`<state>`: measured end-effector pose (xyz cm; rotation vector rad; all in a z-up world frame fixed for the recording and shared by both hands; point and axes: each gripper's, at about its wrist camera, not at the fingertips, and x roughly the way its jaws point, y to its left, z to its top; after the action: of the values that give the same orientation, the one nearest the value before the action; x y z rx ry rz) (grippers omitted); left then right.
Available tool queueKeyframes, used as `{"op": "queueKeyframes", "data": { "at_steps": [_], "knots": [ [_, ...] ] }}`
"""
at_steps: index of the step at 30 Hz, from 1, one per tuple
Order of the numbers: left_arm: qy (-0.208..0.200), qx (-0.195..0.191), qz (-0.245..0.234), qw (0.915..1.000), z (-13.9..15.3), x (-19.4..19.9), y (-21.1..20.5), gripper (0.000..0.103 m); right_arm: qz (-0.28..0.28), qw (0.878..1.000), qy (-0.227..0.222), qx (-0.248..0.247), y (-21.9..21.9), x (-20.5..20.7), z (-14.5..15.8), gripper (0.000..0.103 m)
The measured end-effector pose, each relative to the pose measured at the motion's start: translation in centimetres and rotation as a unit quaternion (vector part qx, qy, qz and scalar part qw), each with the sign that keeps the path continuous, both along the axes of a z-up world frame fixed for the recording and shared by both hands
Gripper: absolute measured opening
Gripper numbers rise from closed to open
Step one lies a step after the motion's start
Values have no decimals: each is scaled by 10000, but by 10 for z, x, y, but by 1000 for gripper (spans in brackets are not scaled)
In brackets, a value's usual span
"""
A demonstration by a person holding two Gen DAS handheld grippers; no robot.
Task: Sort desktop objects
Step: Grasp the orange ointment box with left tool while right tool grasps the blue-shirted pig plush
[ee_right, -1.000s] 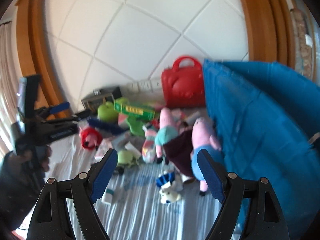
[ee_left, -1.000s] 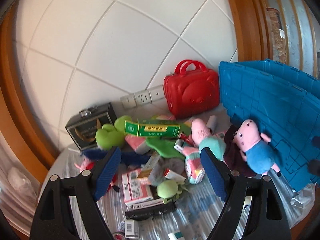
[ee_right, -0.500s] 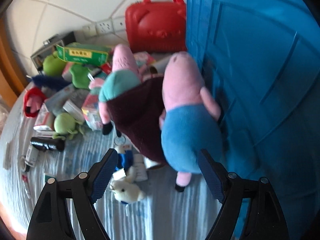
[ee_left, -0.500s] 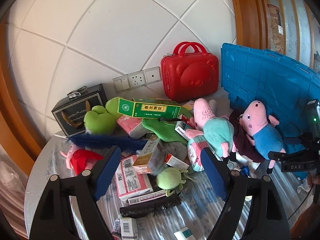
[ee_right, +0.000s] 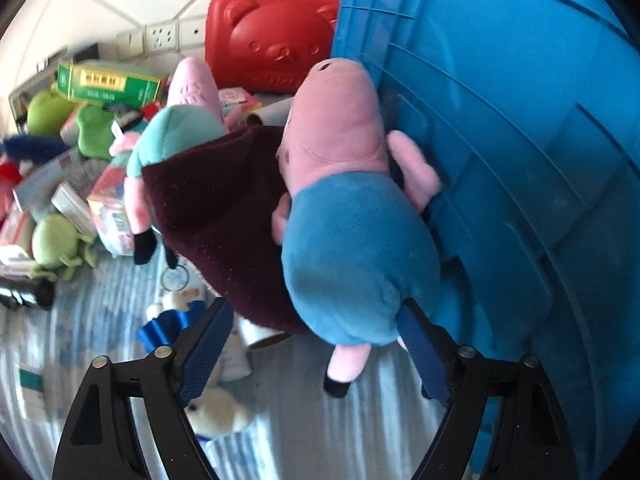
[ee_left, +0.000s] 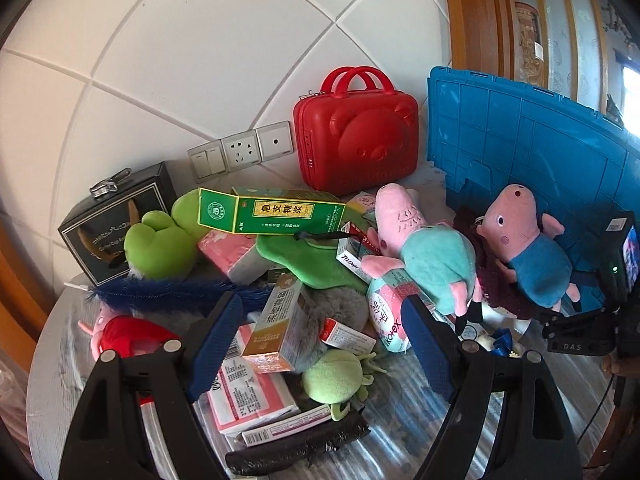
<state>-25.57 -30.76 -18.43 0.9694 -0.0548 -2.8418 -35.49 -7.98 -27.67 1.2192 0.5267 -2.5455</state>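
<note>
Black box [ee_left: 116,224] far left, against wall. Green carton [ee_left: 272,212] atop heap of boxes and plush, centre. Left gripper [ee_left: 320,340] spread wide, empty, hovering above near heap. Red case [ee_left: 356,136] far, against wall. Right gripper [ee_right: 314,350] spread wide, nothing clamped, fingers flanking blue-bodied pig plush [ee_right: 352,216]. Plush leans against blue crate [ee_right: 520,160], right.

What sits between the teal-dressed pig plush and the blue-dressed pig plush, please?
A dark maroon cloth lies between the teal-dressed pig plush and the blue-dressed pig plush, touching both. The right wrist view shows it best; the left wrist view confirms it.
</note>
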Motion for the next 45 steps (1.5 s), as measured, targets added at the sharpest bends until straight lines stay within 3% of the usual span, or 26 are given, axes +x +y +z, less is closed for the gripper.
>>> {"op": "queueKeyframes", "data": {
  "at_steps": [4, 7, 13, 17, 22, 24, 25, 26, 27, 30, 33, 36, 37, 40, 41, 45],
  "knots": [
    [-78, 38, -35, 10000, -6, -1, -4, 82, 127, 9987, 116, 481, -10, 0, -1, 88],
    [-129, 32, -13, 9999, -9, 0, -5, 82, 80, 9943, 548, 907, -12, 8, 5, 88],
    [-96, 237, -16, 9997, -8, 2, -10, 82, -224, 9957, 259, 859, 1, -6, -6, 90],
    [-136, 289, -2, 9995, -9, 1, -12, 82, -416, 9961, 218, 744, -3, -20, -11, 101],
    [-119, 82, 13, 9999, -8, 8, -13, 82, -665, 9933, 520, 783, -8, -26, -14, 103],
    [-153, 39, 122, 9998, -10, 13, -19, 82, -585, 9880, 867, 1134, -14, -24, -23, 102],
    [-174, 41, 177, 9997, -11, 16, -24, 82, -431, 9860, 1043, 1224, -17, -19, -24, 69],
    [-185, 41, 243, 9995, -11, 19, -29, 82, 28, 9830, 1054, 1506, -25, -13, -27, 62],
    [-190, 37, 293, 9994, -12, 23, -34, 82, 243, 9777, 1157, 1735, -31, -8, -28, 62],
    [-242, 34, 468, 9986, -16, 32, -46, 82, 457, 9809, 995, 1610, -36, -2, -21, 56],
    [-291, 70, 526, 9982, -20, 39, -55, 82, 752, 9878, 811, 1101, -45, 9, 7, 44],
    [-386, 79, 519, 9979, -28, 38, -59, 82, 854, 9948, 480, 270, -48, 16, 34, 41],
    [-431, 88, 480, 9979, -31, 36, -60, 82, 774, 9960, 433, 57, -45, 14, 39, 43],
    [-613, 181, 337, 9974, -46, 27, -61, 82, 420, 9981, 195, 396, -45, -4, 23, 82],
    [-671, 178, 226, 9973, -49, 23, -59, 82, 294, 9985, -40, 455, -42, -13, 14, 88],
    [-797, 16, -290, 9964, -61, -6, -54, 82, 92, 9990, -62, 422, -42, -32, 12, 93]
  ]
}}
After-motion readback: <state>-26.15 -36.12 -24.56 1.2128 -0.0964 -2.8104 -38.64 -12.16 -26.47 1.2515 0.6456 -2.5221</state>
